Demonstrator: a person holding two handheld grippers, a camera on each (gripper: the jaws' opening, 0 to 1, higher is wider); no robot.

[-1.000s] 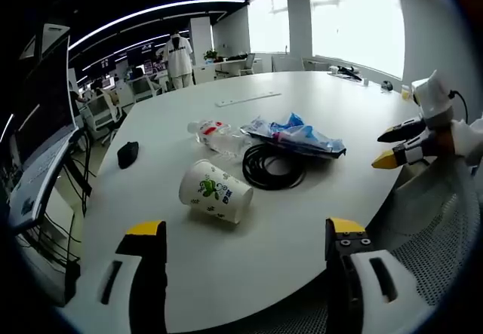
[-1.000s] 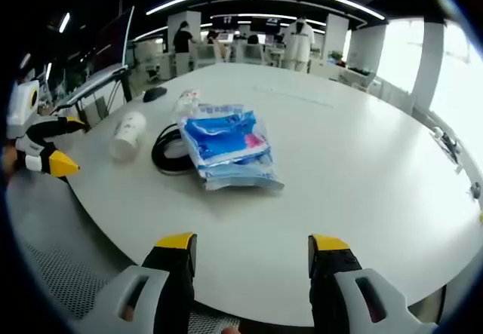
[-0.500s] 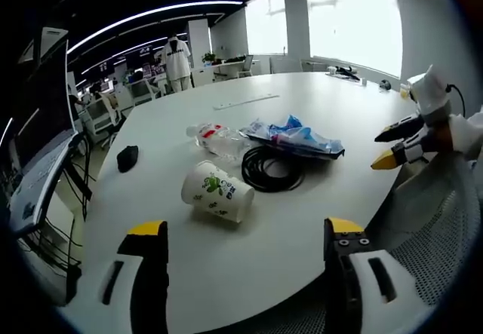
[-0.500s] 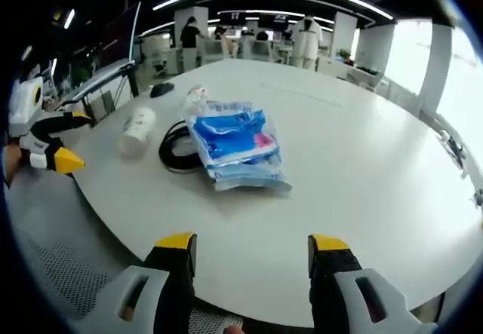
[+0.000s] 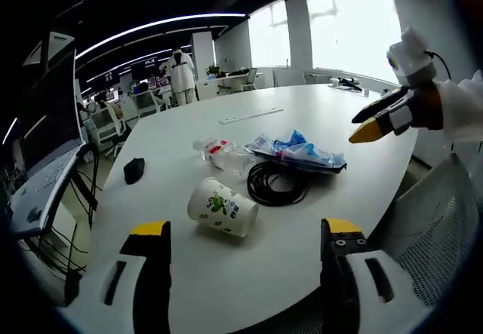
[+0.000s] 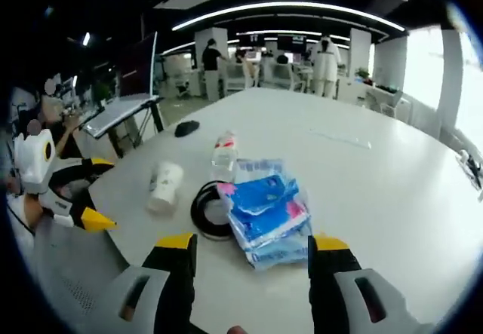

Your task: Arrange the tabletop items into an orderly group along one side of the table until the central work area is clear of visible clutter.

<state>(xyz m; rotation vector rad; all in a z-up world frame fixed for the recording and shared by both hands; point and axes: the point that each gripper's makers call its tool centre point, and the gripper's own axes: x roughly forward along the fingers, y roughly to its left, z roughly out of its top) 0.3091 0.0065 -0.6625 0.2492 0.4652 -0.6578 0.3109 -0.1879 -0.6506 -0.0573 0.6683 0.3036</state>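
On the round white table (image 5: 226, 274) a paper cup (image 5: 221, 207) with green print lies on its side. Beside it are a coil of black cable (image 5: 278, 183), a blue plastic packet (image 5: 298, 151) and a clear bottle (image 5: 219, 151) lying flat. My left gripper (image 5: 245, 230) is open and empty at the near table edge, just short of the cup. My right gripper (image 5: 364, 123) hangs open above the table's right side. From the right gripper view, the right gripper (image 6: 253, 243) is open just short of the packet (image 6: 268, 213), with the cable (image 6: 211, 209), cup (image 6: 164, 185), bottle (image 6: 224, 149) and left gripper (image 6: 102, 191) to the left.
A black mouse (image 5: 134, 170) sits apart at the table's left side, and a long pale strip (image 5: 251, 115) lies farther back. A mesh chair (image 5: 438, 228) stands by the right edge. Desks with a monitor (image 5: 45, 168) line the left; people stand far behind.
My right gripper has risen and moved in over the table toward the packet. My left gripper has barely shifted. The table items lie where they were.
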